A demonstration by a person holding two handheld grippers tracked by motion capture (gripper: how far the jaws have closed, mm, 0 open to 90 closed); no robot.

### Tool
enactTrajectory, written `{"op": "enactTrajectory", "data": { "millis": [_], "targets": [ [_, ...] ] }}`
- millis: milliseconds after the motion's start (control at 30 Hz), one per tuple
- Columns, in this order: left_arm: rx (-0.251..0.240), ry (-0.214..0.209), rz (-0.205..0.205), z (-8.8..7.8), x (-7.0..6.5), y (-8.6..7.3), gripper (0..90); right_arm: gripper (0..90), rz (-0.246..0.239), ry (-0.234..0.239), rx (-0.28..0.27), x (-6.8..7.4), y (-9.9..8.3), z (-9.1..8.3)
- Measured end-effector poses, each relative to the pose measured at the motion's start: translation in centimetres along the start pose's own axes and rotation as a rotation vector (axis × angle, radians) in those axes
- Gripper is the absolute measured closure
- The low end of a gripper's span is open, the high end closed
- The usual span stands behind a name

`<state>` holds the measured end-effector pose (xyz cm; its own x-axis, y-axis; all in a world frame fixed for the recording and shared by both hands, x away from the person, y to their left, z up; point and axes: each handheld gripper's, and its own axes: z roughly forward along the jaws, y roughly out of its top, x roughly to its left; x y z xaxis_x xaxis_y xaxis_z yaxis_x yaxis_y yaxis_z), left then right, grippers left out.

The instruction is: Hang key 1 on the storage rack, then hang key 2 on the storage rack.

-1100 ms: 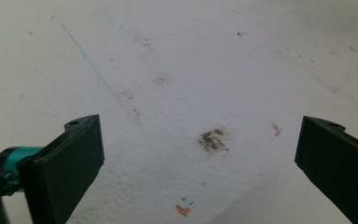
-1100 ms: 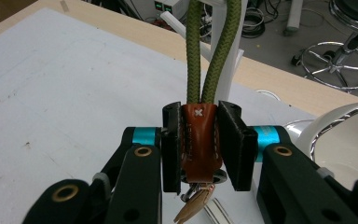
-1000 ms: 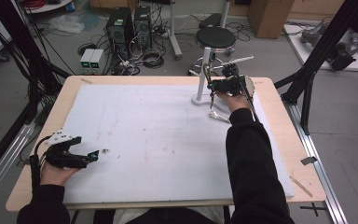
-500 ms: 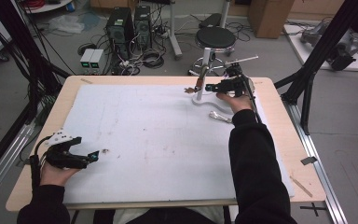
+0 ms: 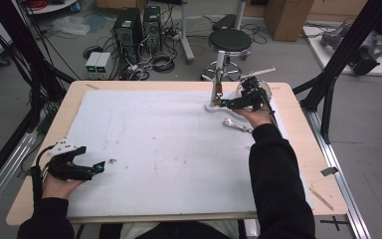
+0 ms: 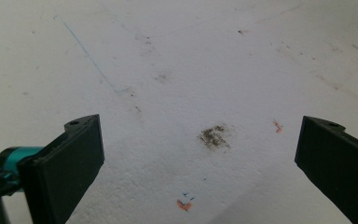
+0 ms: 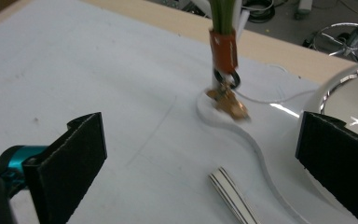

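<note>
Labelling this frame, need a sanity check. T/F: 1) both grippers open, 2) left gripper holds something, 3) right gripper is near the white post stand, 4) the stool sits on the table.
1) True: the left gripper and right gripper both have jaws wide apart.
2) False: nothing between its jaws, just the stained white foam mat.
3) True: it hovers beside the white upright post stand at the far right of the mat.
4) False: the black round stool stands on the floor beyond the table.

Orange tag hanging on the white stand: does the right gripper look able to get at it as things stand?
Probably yes. The right gripper has its jaws wide open and points at the orange tag on the white stand, with only bare white mat between. The striped strip lies low and off to the side.
</note>
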<state>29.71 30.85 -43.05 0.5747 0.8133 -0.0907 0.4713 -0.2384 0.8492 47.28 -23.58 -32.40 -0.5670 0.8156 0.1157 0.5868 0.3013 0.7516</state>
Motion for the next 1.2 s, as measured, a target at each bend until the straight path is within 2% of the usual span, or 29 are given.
{"op": "enactTrajectory", "data": {
  "millis": [233,600,700,867,967,1200],
  "targets": [
    [0.004,-0.002,0.0,0.1,0.0,0.0,1.7,0.9,0.017,0.021,0.04,-1.2,-2.8,0.6],
    [0.009,-0.003,0.002,0.1,0.0,0.0,1.7,0.9,0.005,0.033,0.067,-2.0,-3.9,0.5],
    [0.008,-0.001,0.004,0.2,-0.1,0.0,1.7,0.9,-0.022,0.025,0.099,-2.2,-4.6,1.2],
    [0.006,-0.004,0.001,0.2,-0.1,0.0,1.7,1.0,-0.018,0.04,0.141,-2.5,-5.2,2.0],
    [0.006,-0.005,0.001,0.2,-0.1,0.0,1.7,1.0,-0.056,0.03,0.171,-2.6,-5.5,2.7],
    [0.008,-0.005,0.002,0.2,-0.1,0.0,1.7,1.0,-0.113,0.036,0.179,-2.5,-5.8,3.5]
  ]
}}
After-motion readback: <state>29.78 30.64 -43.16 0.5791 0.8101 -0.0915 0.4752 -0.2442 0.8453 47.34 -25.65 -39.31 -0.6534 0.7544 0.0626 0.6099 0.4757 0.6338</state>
